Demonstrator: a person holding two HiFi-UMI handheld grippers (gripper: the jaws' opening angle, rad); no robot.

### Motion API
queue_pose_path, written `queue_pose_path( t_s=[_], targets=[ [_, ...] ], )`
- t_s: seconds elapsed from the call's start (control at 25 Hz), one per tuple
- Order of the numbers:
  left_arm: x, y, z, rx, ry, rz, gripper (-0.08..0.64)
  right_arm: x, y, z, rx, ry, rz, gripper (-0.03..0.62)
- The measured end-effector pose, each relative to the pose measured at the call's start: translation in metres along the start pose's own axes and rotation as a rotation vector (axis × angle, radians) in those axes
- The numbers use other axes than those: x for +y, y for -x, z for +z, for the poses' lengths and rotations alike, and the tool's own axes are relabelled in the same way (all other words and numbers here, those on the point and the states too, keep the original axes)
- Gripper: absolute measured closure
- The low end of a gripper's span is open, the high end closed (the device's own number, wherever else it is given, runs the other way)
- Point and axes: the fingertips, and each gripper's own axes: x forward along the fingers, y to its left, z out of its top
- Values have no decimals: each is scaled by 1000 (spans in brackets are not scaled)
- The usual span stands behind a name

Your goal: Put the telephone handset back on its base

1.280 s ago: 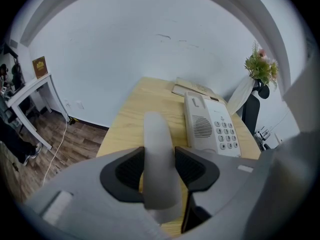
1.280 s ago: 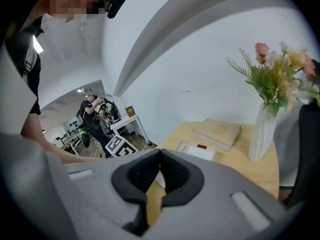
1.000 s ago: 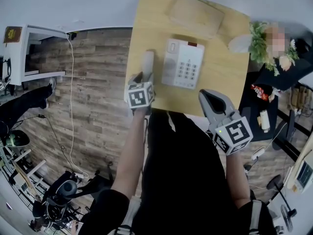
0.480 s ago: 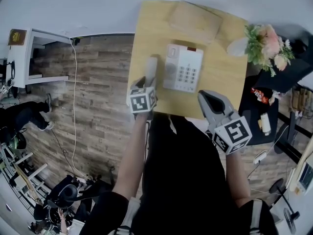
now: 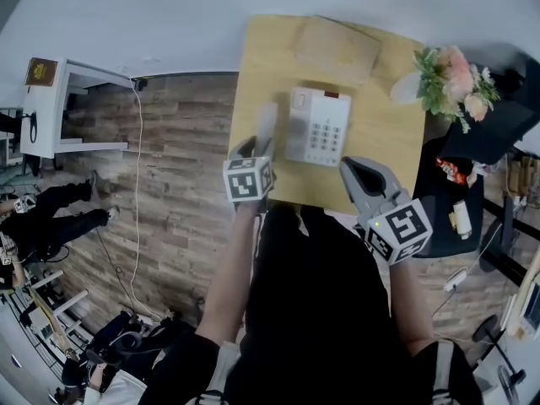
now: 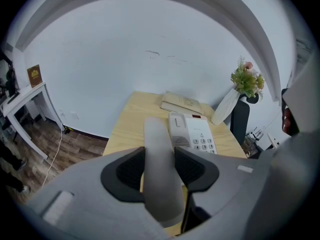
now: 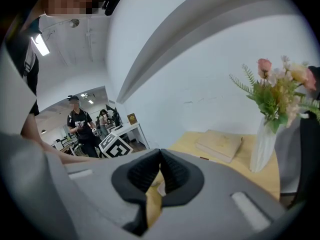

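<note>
A white telephone base point(image 5: 317, 126) with a keypad lies on the wooden table point(image 5: 384, 133); it also shows in the left gripper view as the base point(image 6: 192, 134). My left gripper point(image 5: 253, 152) is shut on the grey-white handset point(image 5: 266, 126), which juts forward to the left of the base and is lifted off the table. In the left gripper view the handset point(image 6: 160, 169) stands clamped between the dark pads. My right gripper point(image 5: 359, 171) hovers at the table's near edge, right of the base, jaws closed on nothing.
A tan book point(image 5: 337, 47) lies at the table's far side. A vase of flowers point(image 5: 445, 76) stands at the far right corner. Wooden floor, a white shelf point(image 5: 59, 112) and people are to the left. A white wall is behind the table.
The left gripper has carried the handset slightly right and forward, closer to the base. The right gripper has hardly moved.
</note>
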Motion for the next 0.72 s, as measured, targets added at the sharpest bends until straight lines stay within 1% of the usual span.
queue_pose_path(
  t_s=[0.36,0.72],
  targets=[
    [-22,14,21,-39,-32,-29,367,3,8,19,-52,19,-6,589],
    [-42,12,29,-44,-62,-67,367,1,20,19,-65,8,-34,589]
  ],
)
